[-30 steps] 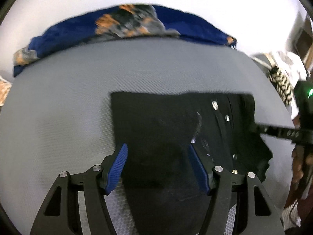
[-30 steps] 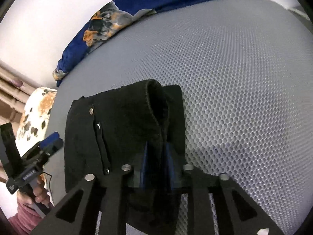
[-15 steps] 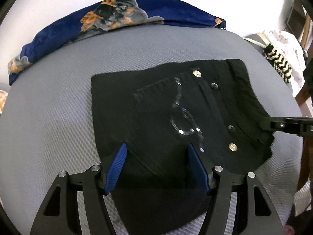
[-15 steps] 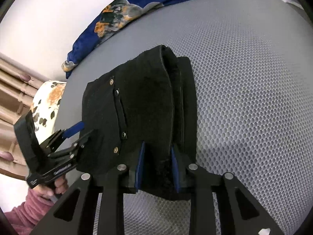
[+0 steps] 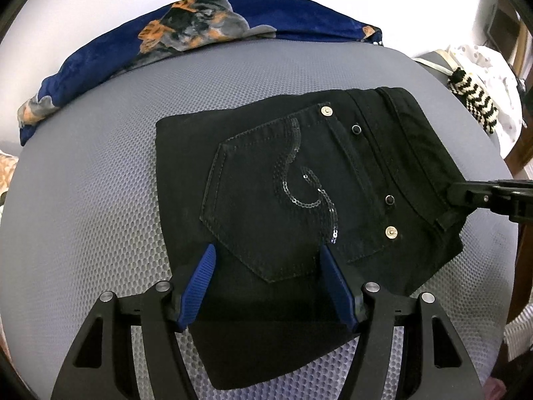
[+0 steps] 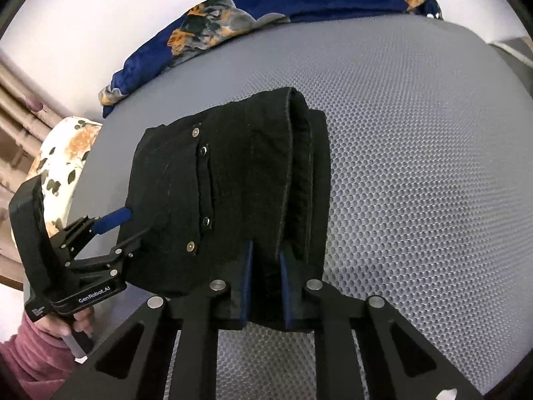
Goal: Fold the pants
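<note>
Black pants (image 5: 299,183) lie folded on the grey mesh mattress (image 5: 100,200), back pocket with a sequin swirl facing up. My left gripper (image 5: 268,250) stands open over their near edge, its blue pads (image 5: 200,283) spread wide on top of the cloth. From the right wrist view, the left gripper (image 6: 130,230) is at the pants' left side. My right gripper (image 6: 265,263) is closing on the thick waistband fold of the pants (image 6: 233,173), which is pinched between its pads. In the left wrist view, the right gripper (image 5: 456,196) grips the waistband corner at the right.
A blue patterned blanket (image 5: 200,30) lies along the mattress's far edge. A floral pillow (image 6: 63,153) sits at the left; a black-and-white zigzag item (image 5: 473,100) and white cloth sit at the right. A hand in a pink sleeve (image 6: 36,350) holds the left gripper.
The raised part of the pants has come down flat, so the sequin pocket now shows. The right gripper's pads have drawn closer on the waistband. Both views have shifted a little.
</note>
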Demonstrator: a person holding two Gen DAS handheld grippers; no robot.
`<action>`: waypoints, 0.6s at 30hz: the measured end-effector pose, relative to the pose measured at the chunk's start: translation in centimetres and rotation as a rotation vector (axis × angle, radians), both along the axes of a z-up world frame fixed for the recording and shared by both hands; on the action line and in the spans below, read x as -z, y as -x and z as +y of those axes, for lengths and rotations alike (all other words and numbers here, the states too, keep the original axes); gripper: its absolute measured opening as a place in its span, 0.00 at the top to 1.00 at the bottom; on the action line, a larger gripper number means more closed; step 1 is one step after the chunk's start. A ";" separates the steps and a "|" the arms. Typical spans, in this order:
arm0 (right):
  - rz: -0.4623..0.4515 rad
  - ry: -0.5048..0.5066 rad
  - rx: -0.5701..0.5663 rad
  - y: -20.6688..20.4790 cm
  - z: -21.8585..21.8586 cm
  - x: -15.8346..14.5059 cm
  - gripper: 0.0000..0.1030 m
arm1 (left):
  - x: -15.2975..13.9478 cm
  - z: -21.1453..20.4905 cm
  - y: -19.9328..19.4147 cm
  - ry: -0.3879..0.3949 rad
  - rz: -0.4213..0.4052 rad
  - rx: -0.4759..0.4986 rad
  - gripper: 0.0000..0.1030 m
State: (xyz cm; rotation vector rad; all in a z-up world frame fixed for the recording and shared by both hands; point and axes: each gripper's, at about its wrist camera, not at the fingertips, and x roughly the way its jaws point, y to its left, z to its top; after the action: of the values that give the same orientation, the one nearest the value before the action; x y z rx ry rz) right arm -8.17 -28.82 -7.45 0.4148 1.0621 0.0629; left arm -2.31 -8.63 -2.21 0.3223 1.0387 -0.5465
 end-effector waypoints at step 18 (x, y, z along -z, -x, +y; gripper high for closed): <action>0.050 -0.043 0.042 0.3 -1.1 2.1 0.88 | 1.3 0.2 1.0 -0.020 0.019 0.009 0.35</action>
State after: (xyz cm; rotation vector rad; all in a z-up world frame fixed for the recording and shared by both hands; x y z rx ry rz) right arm -8.45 -29.87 -9.60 0.4789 1.1023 0.0384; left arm -3.27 -8.39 -3.55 0.3402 1.0619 -0.5482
